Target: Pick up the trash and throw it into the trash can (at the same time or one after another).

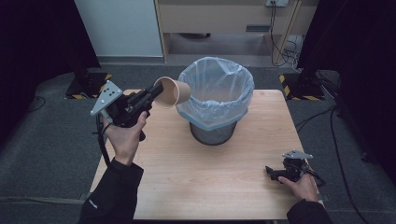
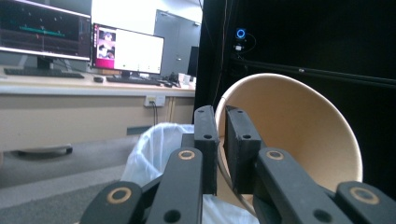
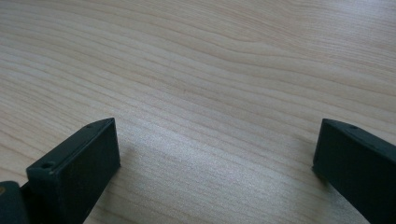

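A brown paper cup [image 1: 172, 92] hangs tilted in the air at the left rim of a mesh waste bin [image 1: 214, 132] lined with a pale blue bag [image 1: 216, 88]. My left gripper [image 1: 154, 92] is shut on the cup's rim. In the left gripper view the jaws pinch the cup wall [image 2: 299, 126] with one jaw inside and one outside, my left gripper [image 2: 221, 122] pointing over the bag [image 2: 156, 149]. My right gripper [image 1: 269, 170] rests low at the table's right front. Its jaws stand wide apart over bare wood, my right gripper [image 3: 215, 144] holding nothing.
The wooden table [image 1: 205, 177] has free surface in front of the bin. Dark stands [image 1: 86, 77] flank the table on grey floor. A desk with monitors [image 2: 126, 49] lies beyond the bin in the left gripper view.
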Action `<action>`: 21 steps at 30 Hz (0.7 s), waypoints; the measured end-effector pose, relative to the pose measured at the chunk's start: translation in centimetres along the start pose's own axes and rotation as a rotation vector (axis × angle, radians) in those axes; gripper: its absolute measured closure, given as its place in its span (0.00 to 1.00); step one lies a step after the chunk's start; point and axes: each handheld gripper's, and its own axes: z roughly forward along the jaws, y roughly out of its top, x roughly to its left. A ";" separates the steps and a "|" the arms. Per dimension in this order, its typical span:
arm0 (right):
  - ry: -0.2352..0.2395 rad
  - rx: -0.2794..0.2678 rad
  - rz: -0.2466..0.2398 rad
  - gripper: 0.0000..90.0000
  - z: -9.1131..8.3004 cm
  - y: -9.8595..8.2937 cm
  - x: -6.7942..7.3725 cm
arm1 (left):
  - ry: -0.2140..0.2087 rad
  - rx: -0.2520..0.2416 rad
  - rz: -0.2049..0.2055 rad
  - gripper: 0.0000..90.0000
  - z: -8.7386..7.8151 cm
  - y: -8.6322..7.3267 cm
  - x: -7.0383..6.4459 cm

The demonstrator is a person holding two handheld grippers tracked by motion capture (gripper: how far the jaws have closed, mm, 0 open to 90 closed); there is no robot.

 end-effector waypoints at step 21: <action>-0.001 -0.001 -0.001 0.01 0.0 0.0 0.0 | 0.021 -0.020 0.020 0.93 5.6 1.8 -0.1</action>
